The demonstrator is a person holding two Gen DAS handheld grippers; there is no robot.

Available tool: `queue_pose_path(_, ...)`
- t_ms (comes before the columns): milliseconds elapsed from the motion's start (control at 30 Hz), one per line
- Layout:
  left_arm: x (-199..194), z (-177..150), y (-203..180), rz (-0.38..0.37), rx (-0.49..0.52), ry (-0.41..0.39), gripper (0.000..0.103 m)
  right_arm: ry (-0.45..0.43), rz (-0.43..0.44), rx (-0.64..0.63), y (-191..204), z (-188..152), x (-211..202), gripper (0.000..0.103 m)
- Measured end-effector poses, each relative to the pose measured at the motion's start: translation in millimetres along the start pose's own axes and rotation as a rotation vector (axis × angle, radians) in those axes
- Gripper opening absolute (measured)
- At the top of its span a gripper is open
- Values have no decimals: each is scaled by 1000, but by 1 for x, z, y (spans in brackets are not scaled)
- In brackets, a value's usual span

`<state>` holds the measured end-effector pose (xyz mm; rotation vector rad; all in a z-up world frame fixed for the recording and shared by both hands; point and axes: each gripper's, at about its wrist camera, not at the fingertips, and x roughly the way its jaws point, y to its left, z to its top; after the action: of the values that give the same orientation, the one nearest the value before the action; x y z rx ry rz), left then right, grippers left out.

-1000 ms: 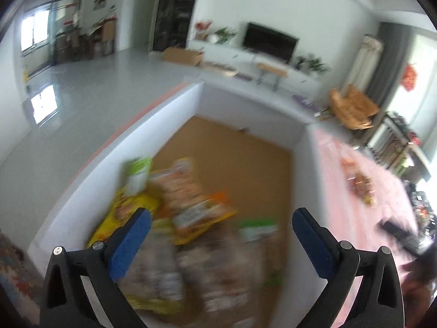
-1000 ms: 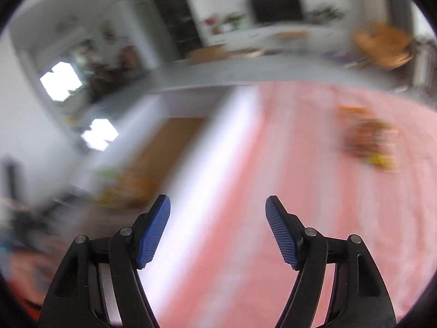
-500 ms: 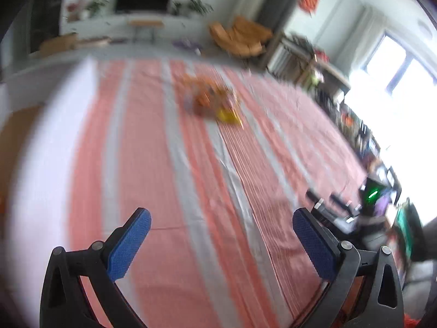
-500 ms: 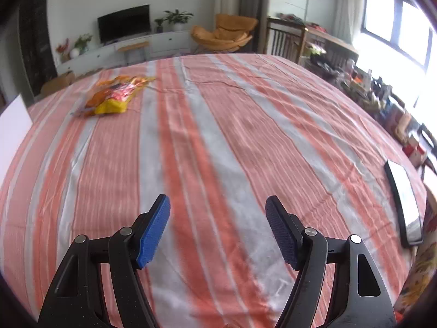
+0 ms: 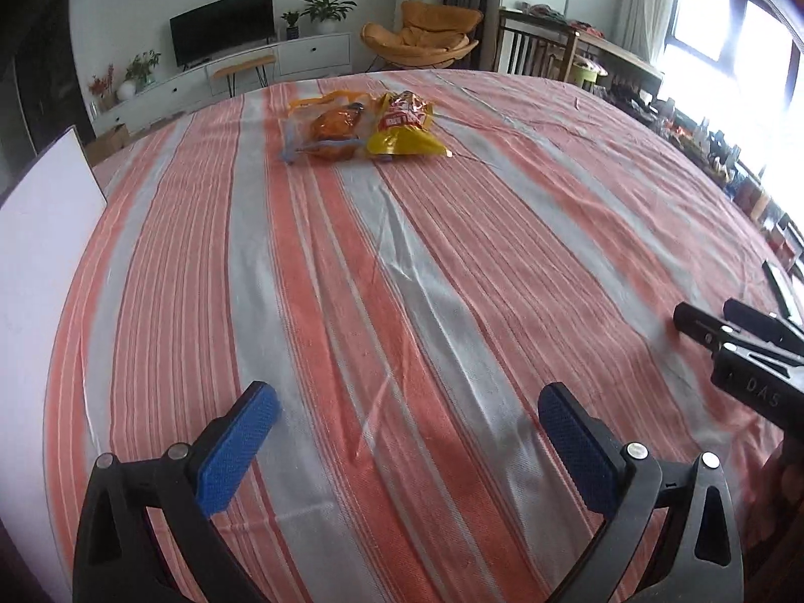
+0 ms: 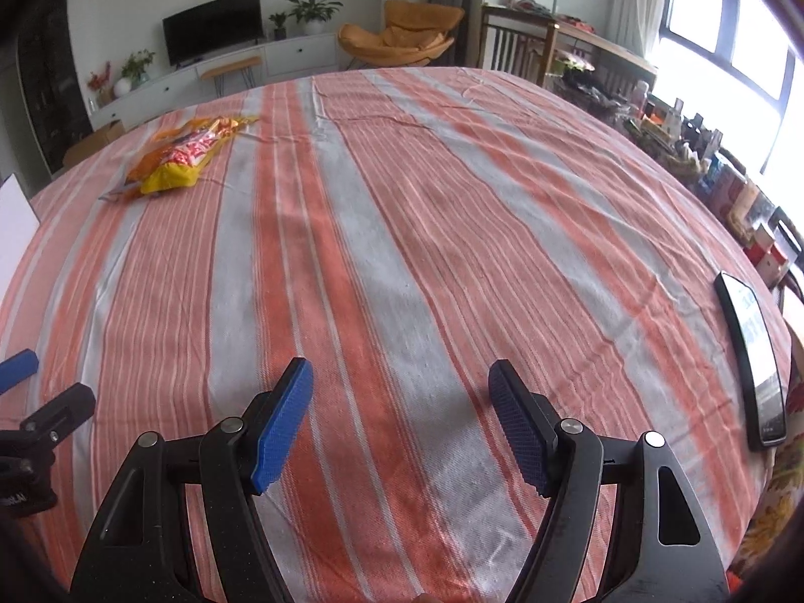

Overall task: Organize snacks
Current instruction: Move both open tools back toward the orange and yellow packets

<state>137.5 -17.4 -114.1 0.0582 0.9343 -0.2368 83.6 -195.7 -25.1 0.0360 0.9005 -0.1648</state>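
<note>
Left gripper (image 5: 407, 422): it is hanging over the striped cloth at the bottom of the left wrist view, its two blue pads standing wide apart with nothing between them; only bare cloth is showing in the gap.
Right gripper (image 6: 402, 422): it is sitting at the bottom of the right wrist view, its jaws likewise apart and empty, the blue pads pointing up the frame over the cloth. Its black body is also showing at the right edge of the left wrist view.
Tablecloth (image 5: 452, 276): orange, pink and grey stripes are running from the bottom of both frames toward the top, covering the whole table, with light creases across the middle.
Yellow snack bag (image 5: 404, 133): it is lying flat on the cloth in the upper middle of the left wrist view, well apart from both grippers; in the right wrist view it is appearing in the upper left.
Clear bag of orange snacks (image 5: 326, 130): it is lying just to the left of the yellow bag, touching it or nearly so; which, I cannot tell.
White board (image 5: 35, 276): it is standing along the left edge of the left wrist view, beside the table.
Phone (image 6: 754, 352): a dark phone is lying near the table's right edge in the right wrist view.
Room behind: a television (image 5: 221, 30), potted plants and an orange chair (image 5: 422, 40) are filling the top of the frame.
</note>
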Motion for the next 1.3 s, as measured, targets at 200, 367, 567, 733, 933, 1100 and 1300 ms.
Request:
queue_pose_path(200,2,2,-2,22,27,11,103,8,2,13,-4,-1,0,81)
queue_pose_path(367,2,2,-2,22,27,11,103,18,10,38,-9,-1,1,84)
queue_pose_path(567,2,2,-2,22,27,11,103,26,5,44,-12,-2,0,87)
queue_pose_path(733,2,2,-2,22,27,11,103,26,5,44,-13,-2,0,87)
queue_pose_path(933,2,2,-2,22,27,11,103,27,5,44,-13,-2,0,87)
queue_pose_path(1100,2,2,-1,22,27,11,103,27,5,43,-13,-2,0,87)
queue_pose_path(1300,2,2,-1,22,27,11,103,27,5,43,-13,-2,0,88)
